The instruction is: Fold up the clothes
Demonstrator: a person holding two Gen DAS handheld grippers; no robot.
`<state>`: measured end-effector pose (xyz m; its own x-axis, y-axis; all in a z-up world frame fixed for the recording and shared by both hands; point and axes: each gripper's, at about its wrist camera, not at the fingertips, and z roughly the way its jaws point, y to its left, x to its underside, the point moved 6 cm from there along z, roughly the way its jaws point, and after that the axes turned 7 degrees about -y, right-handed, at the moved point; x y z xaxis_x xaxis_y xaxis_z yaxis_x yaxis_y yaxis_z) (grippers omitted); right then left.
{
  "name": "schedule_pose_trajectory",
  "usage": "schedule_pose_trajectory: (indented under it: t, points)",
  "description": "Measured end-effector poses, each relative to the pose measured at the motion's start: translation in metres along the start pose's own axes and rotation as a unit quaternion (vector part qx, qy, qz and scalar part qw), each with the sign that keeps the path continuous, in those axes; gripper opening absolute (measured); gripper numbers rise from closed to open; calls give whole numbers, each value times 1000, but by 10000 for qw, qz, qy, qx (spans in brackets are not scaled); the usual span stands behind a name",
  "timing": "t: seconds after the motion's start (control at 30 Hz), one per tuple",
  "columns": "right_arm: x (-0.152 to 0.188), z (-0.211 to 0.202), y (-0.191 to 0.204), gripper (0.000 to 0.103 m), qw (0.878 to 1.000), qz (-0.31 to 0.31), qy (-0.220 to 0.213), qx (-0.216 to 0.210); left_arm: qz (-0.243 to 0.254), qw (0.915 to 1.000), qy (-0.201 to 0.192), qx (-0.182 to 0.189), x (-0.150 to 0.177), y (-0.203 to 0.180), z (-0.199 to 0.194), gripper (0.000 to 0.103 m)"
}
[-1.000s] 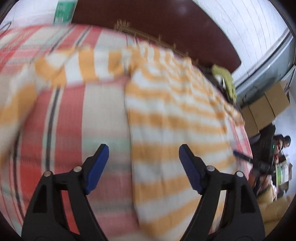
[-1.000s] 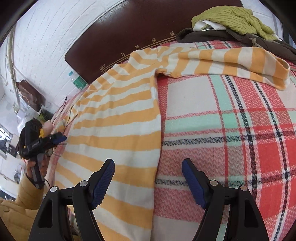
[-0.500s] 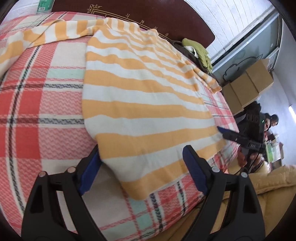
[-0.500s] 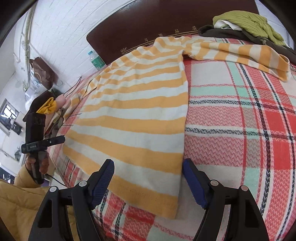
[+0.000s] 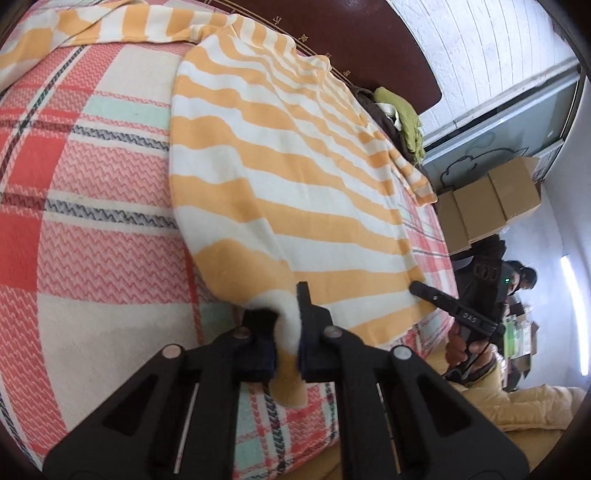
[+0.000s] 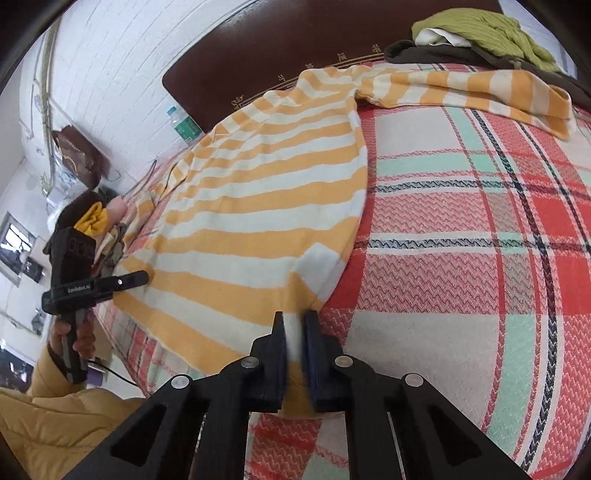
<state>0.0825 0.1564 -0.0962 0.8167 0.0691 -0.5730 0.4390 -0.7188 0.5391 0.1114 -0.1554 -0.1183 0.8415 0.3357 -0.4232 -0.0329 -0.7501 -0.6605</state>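
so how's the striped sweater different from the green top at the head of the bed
The striped sweater is spread flat across the plaid blanket; the green top is crumpled on a pile of dark clothes. The sweater has orange and white bands; the top is plain olive. Both the left tongs and the right tongs pinch the sweater's hem; nothing holds the top. Both are knitwear on the bed.

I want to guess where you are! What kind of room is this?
Probably a bedroom. A bed with a red, mint and white plaid blanket meets a dark brown wooden headboard, and an orange-and-white striped sweater lies spread on it. Brown cardboard boxes stacked by the wall hint it also stores things.
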Motion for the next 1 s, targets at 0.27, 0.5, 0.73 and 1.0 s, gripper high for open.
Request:
schedule_pose_trajectory:
  t: [0.27,0.5,0.73,1.0]
  points:
    - [0,-16,2,4,9995,204,-92,-220,-211,9987,-150,428,-2,-5,-29,9]
    - [1,-25,8,4,9995,114,-53,-276,-220,9983,-158,517,4,-9,-38,9]
    - [4,-22,-20,63,9972,276,-14,688,-106,9997,26,232,17,6,-24,63]
    - [6,13,-4,51,9982,-264,11,532,-36,9994,-93,335,13,0,-11,62]
